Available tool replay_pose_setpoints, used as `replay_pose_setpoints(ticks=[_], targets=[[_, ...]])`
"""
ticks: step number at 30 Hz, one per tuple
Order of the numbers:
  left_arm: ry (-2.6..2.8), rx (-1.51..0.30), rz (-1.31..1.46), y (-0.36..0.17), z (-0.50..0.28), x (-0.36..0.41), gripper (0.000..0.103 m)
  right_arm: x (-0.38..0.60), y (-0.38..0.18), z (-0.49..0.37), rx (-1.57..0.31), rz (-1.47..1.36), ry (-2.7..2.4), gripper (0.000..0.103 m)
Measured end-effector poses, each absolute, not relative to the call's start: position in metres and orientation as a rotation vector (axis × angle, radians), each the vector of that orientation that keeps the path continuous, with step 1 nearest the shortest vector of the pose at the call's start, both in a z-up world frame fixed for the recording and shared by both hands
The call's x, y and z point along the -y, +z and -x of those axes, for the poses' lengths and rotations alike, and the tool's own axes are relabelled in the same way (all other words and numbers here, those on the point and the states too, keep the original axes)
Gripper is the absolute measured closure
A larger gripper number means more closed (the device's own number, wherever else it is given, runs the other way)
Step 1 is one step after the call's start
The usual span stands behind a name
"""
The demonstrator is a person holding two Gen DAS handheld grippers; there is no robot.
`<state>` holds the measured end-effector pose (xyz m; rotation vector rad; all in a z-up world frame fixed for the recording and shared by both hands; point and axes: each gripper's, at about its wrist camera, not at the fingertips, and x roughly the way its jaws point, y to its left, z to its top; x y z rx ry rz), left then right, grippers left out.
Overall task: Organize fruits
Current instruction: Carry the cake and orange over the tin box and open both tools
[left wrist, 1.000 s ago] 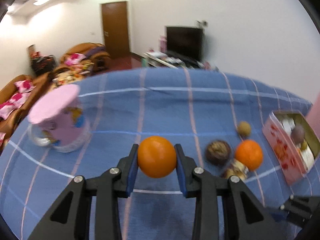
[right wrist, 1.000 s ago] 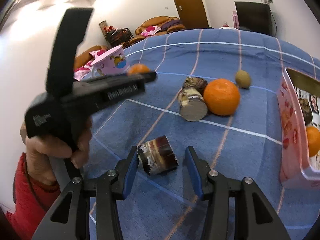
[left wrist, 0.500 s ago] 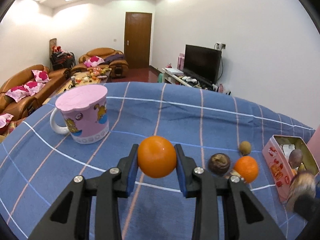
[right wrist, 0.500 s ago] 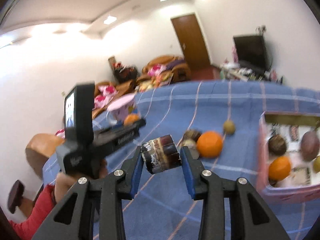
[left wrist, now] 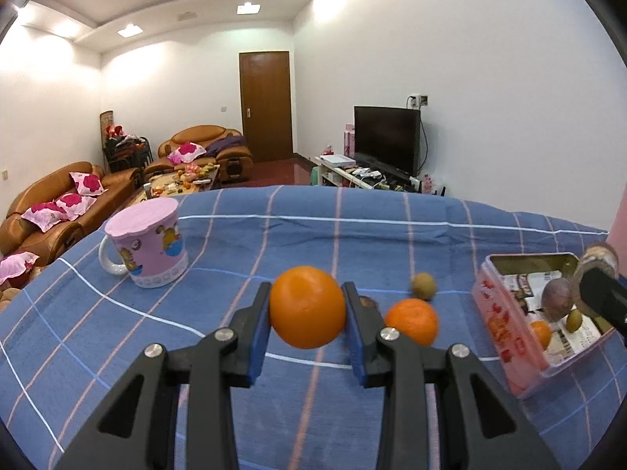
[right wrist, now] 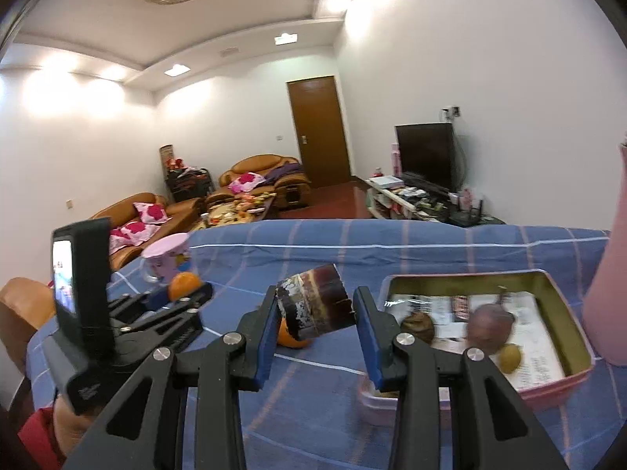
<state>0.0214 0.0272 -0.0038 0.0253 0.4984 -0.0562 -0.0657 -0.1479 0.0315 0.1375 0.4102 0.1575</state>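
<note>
- Right wrist view: our right claw [right wrist: 315,319], lifted a second ago, grips the dark fruit chunk [right wrist: 314,307]; pink tin [right wrist: 570,382] at three o'clock.
- Left claw [left wrist: 307,327] still clamps an orange [left wrist: 307,306].

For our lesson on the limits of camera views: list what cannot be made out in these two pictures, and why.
- Left wrist view: dark fruit, hidden behind left gripper fingers.
- Left wrist view: right gripper's load, blurred, cut by edge.
- Right wrist view: pink tin contents, motion-blurred.
- Right wrist view: loose orange, mostly behind brown cylindrical piece.
</note>
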Motion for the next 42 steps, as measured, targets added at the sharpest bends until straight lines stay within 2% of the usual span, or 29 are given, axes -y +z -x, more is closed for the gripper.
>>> replay_pose_setpoints(ticks=[27,42], targets=[[-0.271,-0.475,-0.08,0.006,-0.007,0.101,0.067,0.279,0.038,0.098,-0.371,-0.148,-0.113,0.064],[-0.342,-0.534,-0.192,-0.005,-0.016,0.183,0.067,0.311,0.014,0.074,-0.522,-0.122,-0.144,0.064]])
